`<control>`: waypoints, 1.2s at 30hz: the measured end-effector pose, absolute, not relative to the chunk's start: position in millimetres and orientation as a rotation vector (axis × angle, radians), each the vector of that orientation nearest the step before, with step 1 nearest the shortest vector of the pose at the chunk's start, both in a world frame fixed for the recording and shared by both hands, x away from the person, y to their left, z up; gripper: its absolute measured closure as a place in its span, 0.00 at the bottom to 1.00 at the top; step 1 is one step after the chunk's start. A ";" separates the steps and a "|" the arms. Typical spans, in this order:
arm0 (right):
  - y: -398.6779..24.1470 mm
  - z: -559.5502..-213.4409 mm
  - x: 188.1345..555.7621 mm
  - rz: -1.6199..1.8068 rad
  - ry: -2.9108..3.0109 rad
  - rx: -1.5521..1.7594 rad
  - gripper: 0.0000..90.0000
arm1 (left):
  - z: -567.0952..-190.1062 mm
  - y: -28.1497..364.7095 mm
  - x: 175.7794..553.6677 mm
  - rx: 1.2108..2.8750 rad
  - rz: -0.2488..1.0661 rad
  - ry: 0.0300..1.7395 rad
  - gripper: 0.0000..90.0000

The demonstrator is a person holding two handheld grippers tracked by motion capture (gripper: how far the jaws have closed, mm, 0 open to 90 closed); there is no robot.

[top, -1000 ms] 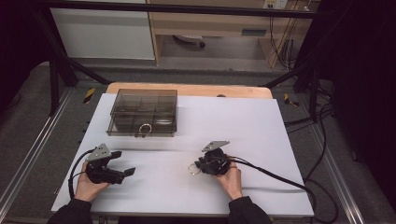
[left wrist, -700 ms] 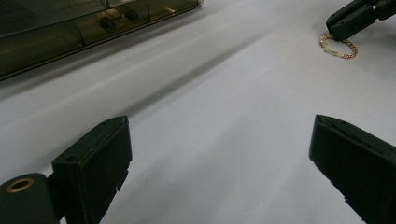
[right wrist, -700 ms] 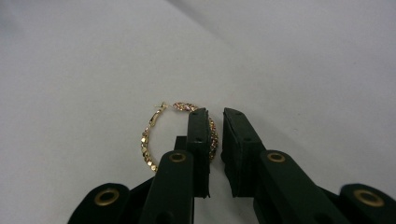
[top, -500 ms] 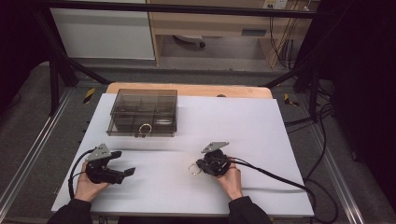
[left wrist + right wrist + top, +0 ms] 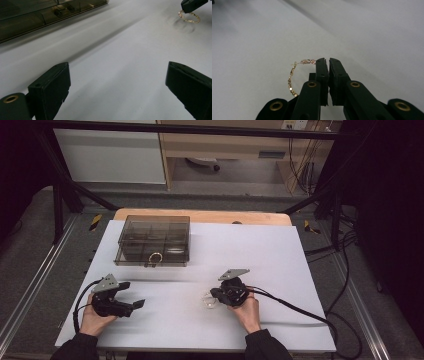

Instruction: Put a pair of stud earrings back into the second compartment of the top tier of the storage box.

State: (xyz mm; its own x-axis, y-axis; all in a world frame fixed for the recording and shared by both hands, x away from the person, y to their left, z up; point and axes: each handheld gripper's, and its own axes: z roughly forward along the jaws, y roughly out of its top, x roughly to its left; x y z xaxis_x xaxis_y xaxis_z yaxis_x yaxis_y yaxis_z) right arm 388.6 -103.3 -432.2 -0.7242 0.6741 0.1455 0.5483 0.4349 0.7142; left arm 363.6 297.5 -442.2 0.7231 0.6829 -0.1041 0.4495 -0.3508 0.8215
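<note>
A thin gold chain hoop hangs from the tip of my right gripper, whose jaws are shut on its edge. In the high view that gripper sits right of the table's middle, with the hoop just above the white surface. My left gripper rests near the front left, open, with nothing between its wide-apart jaws. From the left gripper view, the hoop dangles under the right gripper's tip at top right.
A smoky transparent compartment box stands at the back left of the white table, and a second gold ring lies at its front wall. The box's edge crosses the left gripper view's top left. Cables trail from both grippers.
</note>
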 end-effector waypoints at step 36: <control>-75.1 -358.2 404.7 1.364 2.372 1.024 0.96 | -442.2 297.6 363.2 2.006 0.316 0.861 0.06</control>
